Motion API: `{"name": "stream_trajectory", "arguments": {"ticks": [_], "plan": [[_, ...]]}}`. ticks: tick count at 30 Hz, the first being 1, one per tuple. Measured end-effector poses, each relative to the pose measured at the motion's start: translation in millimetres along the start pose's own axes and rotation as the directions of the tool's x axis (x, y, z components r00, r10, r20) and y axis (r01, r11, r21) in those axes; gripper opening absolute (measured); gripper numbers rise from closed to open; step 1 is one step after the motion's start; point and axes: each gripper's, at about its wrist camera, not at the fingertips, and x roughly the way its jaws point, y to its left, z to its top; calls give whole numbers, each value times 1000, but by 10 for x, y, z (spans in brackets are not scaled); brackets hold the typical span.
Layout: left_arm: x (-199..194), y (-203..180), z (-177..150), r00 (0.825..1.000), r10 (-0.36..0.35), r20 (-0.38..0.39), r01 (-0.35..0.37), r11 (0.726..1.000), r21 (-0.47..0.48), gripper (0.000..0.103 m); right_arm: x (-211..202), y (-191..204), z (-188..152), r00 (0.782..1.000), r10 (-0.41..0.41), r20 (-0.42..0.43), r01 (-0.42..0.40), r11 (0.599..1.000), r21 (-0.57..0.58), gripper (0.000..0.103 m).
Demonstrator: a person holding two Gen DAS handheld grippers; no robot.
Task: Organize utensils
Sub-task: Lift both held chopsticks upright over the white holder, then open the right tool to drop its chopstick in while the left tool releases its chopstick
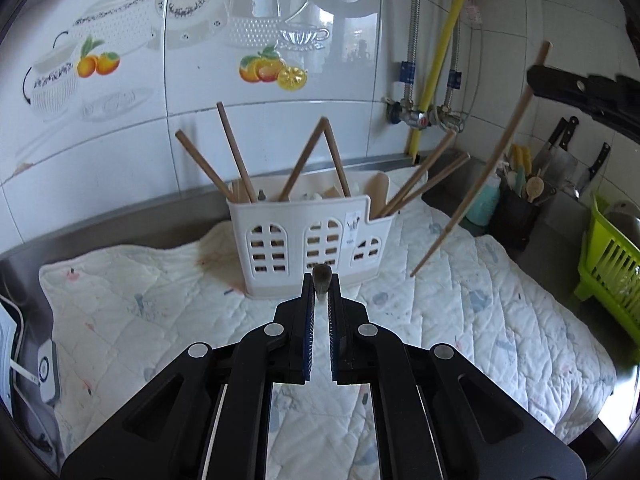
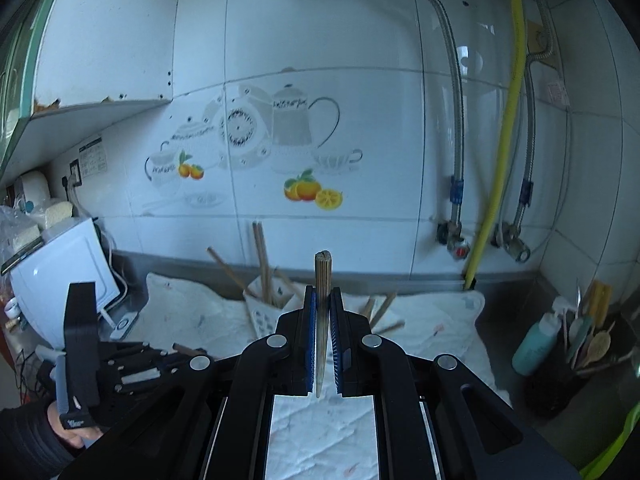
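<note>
A white plastic utensil caddy (image 1: 308, 236) stands on a quilted cloth (image 1: 460, 300) and holds several wooden chopsticks (image 1: 236, 152). My left gripper (image 1: 321, 284) is shut on a dark-tipped utensil (image 1: 321, 276), just in front of the caddy. My right gripper (image 2: 322, 300) is shut on a wooden chopstick (image 2: 322, 276) that stands upright between the fingers. In the left wrist view that chopstick (image 1: 480, 178) hangs slanted from the right gripper (image 1: 532, 80), in the air right of the caddy. The caddy (image 2: 272, 308) shows low behind my right fingers.
A tiled wall with pipes and a yellow hose (image 1: 440, 52) is behind. A black utensil pot (image 1: 516, 212), knives (image 1: 560, 140) and a green rack (image 1: 608, 264) are at the right. A white appliance (image 2: 60, 276) stands at the left.
</note>
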Motion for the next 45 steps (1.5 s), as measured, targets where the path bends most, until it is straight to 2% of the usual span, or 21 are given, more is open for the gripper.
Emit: {"name": "stream_trajectory", "arguments": {"ticks": [9,13,19,20,21,22,26,28,34,40,45], "plan": [[32,46,228,1000,4,8,-4,1000,11,5,346,-66,468,999,-29,40,30,999,-15,7],[-13,85,310,1000,0,26,0,1000,3,5,595,-61,467,999,-41,23,41,999,-29,7],[-147,174,565,998,15,69,-15,1000,1,5,1033,-137,331,996,-46,-72,46,999,-9,8],[-182,187,622,996,19,81,-20,1000,2,5,1069,-153,310,996,-39,-84,39,999,-4,10],[-221,201,688,995,24,96,-24,1000,1,5,1093,-163,287,995,-35,-95,35,999,1,19],[-258,211,755,993,28,111,-28,1000,2,5,1104,-173,262,995,-41,-95,42,999,3,24],[-394,215,1036,983,45,176,-48,999,11,5,1050,-179,232,995,-55,-87,54,998,-13,27],[-448,213,1176,976,61,209,-67,998,20,5,984,-180,223,995,-58,-81,57,998,-19,33],[-476,211,1564,957,98,274,-109,994,26,5,781,-148,151,996,-59,-70,55,997,-55,37],[-186,276,1650,961,119,249,-121,993,-8,5,662,-128,11,997,-32,-72,29,998,-49,39],[125,351,1532,976,111,185,-105,994,-44,5,585,-83,-116,997,-7,-74,4,999,-49,41]]}}
